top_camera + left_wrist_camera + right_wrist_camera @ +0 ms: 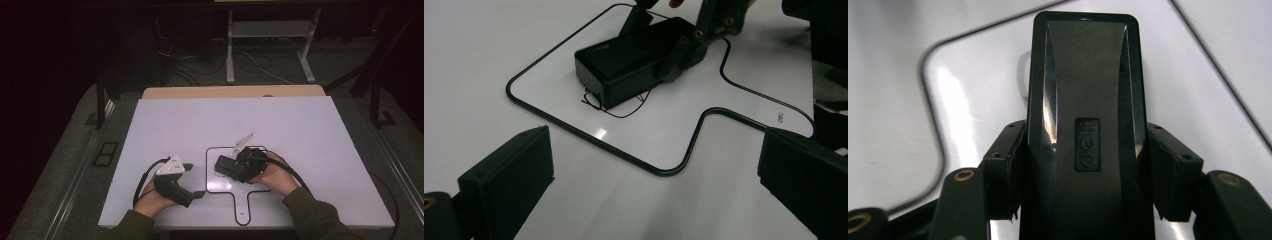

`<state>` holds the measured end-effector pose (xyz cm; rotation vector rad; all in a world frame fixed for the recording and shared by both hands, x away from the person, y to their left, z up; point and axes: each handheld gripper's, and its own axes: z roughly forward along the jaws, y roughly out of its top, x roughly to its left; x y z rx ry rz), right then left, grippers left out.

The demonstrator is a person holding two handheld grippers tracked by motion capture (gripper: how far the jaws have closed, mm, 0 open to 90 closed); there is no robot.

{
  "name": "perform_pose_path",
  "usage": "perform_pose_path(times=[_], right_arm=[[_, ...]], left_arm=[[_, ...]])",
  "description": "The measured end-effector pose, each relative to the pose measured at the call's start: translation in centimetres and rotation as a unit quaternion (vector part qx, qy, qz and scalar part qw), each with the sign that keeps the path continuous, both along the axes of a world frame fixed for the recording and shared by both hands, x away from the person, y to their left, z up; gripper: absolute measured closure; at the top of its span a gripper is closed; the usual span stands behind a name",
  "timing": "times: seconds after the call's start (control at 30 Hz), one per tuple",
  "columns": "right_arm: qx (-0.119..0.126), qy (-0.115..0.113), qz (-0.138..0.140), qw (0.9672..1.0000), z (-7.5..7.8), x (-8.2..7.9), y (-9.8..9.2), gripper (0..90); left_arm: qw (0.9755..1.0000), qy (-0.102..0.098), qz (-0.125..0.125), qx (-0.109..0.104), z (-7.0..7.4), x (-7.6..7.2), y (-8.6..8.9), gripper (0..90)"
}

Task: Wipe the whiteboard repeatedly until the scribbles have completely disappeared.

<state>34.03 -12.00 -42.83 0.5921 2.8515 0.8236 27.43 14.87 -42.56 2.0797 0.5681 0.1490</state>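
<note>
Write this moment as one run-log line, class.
right gripper: shut on black eraser | eraser: over scribble on whiteboard | left gripper: open, idle beside board

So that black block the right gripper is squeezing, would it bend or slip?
The black block looks like rigid moulded plastic, so probably stiff. Its glossy top suggests it could slip. The right gripper clamps its flat sides, so it likely won't roll.

— Any lettering to read?
— Yes: "deli", pressed into a small raised plate on top of the black box, running lengthwise along it in the right gripper view.
— Anything else?
— A tiny dark mark printed inside the black outline on the white board, near the narrow tab end in the left gripper view; too small and tilted to make out.
</note>
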Motion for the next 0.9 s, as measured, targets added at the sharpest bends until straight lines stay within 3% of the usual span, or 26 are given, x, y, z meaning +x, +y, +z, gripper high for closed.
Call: perform_pose_path(times=[0.07,0.23,0.47,0.7,0.9], right_arm=[[-0.002,-0.002,0.018,0.9998,0.0,-0.6,0.6,38.7],[0.0,0.002,0.014,0.9999,0.0,-0.4,0.5,38.7],[-0.001,0.004,-0.033,0.9994,0.0,1.3,-2.0,38.7],[0.002,0.011,-0.09,0.9959,0.0,3.0,-5.3,38.7],[0.006,0.015,-0.108,0.994,-0.1,3.5,-6.3,38.7]], left_arm=[[1.0,0.0,0.0,0.001,0.0,0.0,0.0,0.4],[1.0,0.0,0.0,0.001,0.0,0.0,0.0,0.4],[1.0,0.001,0.0,0.0,0.0,0.0,0.0,0.4],[1.0,0.001,0.001,0.0,0.0,0.0,0.0,0.4],[1.0,0.001,0.001,-0.001,0.0,0.0,0.0,0.4]])
